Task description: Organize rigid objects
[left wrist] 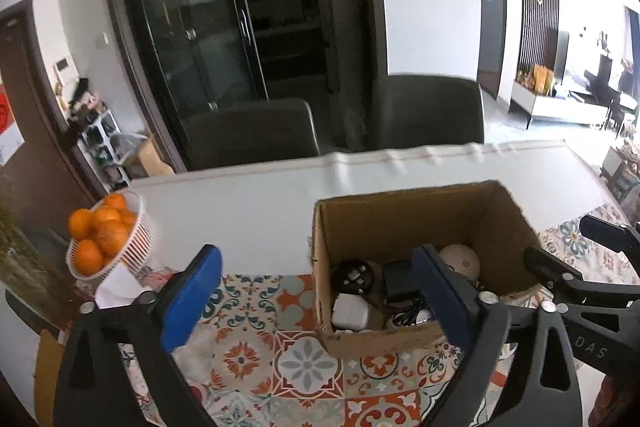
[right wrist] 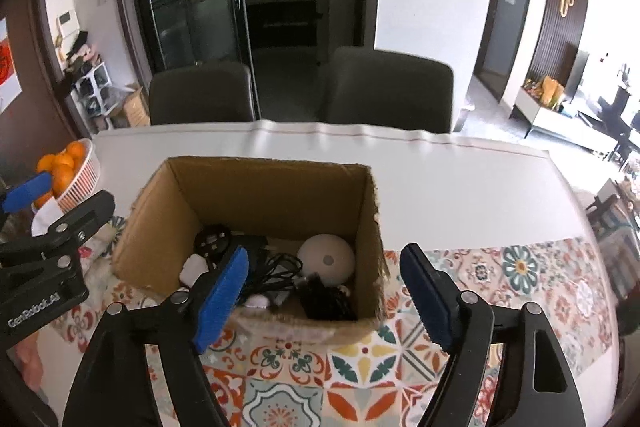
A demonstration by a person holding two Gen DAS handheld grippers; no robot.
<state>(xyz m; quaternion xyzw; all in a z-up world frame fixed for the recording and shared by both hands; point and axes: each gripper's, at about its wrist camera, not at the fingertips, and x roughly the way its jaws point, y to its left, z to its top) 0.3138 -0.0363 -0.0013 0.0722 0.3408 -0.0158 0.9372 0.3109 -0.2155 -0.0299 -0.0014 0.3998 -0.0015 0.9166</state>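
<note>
Right wrist view shows the right gripper (right wrist: 324,291) spread wide and empty, hovering over the near edge of the cardboard box (right wrist: 272,187), which stands on the patterned mat (right wrist: 360,367) on the bench (right wrist: 440,179). Inside the box lie the things to be sorted: a white dome-shaped device (right wrist: 326,259), a round black part (right wrist: 212,241), a white plug block (right wrist: 192,267) and a tangle of black cables (right wrist: 280,267) with a black adapter (right wrist: 324,301).

From the left wrist view, the left gripper (left wrist: 316,295) is likewise released and holds nothing, its right finger overlapping the box, its left finger out over the mat. A basket of oranges (left wrist: 116,239) stands to the left, close to that gripper.

The likely trouble is the cables: they lie across and around the small parts, so lifting one piece could drag others along or snag on the box wall. The dome looks smooth and rounded and may slip from the pads. The two grippers sit near each other and could collide if both reach into the box. A wide swing left might knock the basket.
</note>
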